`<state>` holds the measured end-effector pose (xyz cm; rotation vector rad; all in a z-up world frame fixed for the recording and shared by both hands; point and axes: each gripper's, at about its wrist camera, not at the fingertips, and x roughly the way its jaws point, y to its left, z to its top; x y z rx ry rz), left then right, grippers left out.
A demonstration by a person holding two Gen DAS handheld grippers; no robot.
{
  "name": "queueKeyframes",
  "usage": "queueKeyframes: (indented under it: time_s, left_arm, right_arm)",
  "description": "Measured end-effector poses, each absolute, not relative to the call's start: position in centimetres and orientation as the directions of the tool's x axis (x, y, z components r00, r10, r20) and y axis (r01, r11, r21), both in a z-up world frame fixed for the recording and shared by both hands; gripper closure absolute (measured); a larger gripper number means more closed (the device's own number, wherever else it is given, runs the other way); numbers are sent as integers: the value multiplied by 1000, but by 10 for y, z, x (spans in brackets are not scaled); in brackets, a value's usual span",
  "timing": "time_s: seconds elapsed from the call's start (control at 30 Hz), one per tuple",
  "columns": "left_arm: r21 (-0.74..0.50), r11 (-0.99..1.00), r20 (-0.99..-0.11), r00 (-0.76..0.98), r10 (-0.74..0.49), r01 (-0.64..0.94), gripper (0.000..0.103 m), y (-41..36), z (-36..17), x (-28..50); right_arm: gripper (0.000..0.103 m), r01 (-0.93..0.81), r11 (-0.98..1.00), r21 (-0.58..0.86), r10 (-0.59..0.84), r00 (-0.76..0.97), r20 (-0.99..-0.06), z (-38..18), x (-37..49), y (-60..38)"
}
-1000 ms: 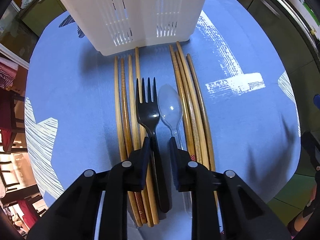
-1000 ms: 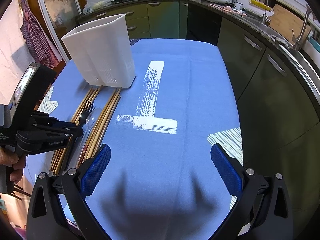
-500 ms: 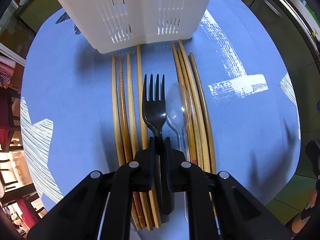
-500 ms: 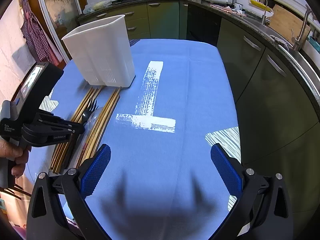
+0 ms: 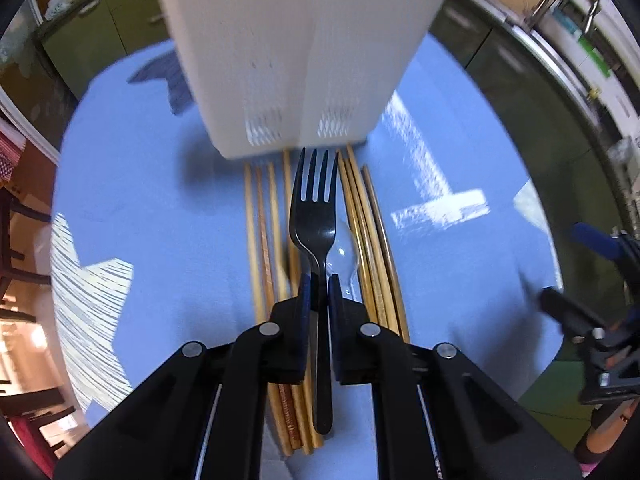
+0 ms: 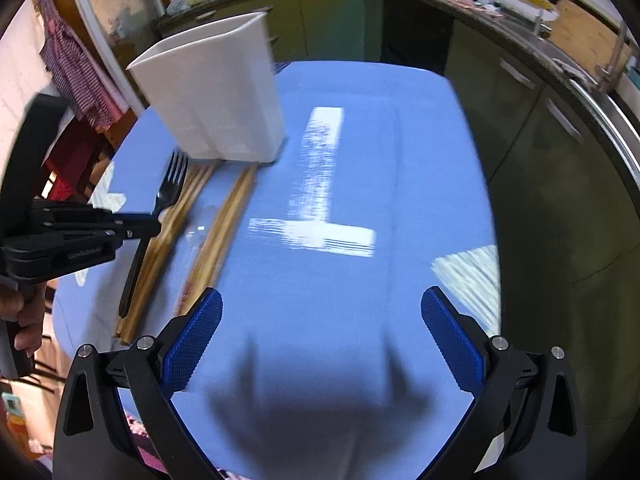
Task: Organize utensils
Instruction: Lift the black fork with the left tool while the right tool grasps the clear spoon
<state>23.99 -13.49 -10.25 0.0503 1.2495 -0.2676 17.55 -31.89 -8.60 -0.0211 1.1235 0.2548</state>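
Observation:
My left gripper (image 5: 319, 286) is shut on the handle of a black plastic fork (image 5: 314, 208) and holds it above the table, tines toward the white slotted utensil holder (image 5: 296, 52). Below it lie a clear plastic spoon (image 5: 344, 256) and two groups of wooden chopsticks (image 5: 260, 240) (image 5: 372, 232) on the blue tablecloth (image 5: 160, 200). In the right wrist view the left gripper (image 6: 154, 226) holds the fork (image 6: 170, 184) lifted beside the holder (image 6: 212, 88). My right gripper (image 6: 320, 328) is open and empty over the cloth.
The cloth (image 6: 360, 160) has white brush-stroke marks (image 6: 320, 208). Green kitchen cabinets (image 6: 540, 140) and a counter with a sink curve along the right and back. A checked cloth (image 6: 76, 68) hangs at the left. The right gripper also shows in the left wrist view (image 5: 600, 280).
My left gripper closed on the fork's handle and lifted it off the table, tilting up toward the holder. The right gripper stayed open, shifting slightly.

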Motion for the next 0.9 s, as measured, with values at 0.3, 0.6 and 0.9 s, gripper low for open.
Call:
queueKeyframes:
  time_s: [0.3,0.6,0.9]
  left_arm:
    - [-120,965,-904,376,-203,233,94,-82,-79,199]
    - [-129,972,-881,428,-204,198,94,-13,-65,188]
    - [-144,967,-877,426,-224,212,94,-1,-70,186]
  right_arm:
    - [51,-294,942,162,230,215,-949,-108,208,-228]
    - [81,-233,953,193,222,102,-970,-138,225,-194]
    - [87,-151,977,153,160,36,-986,-160,235,-187]
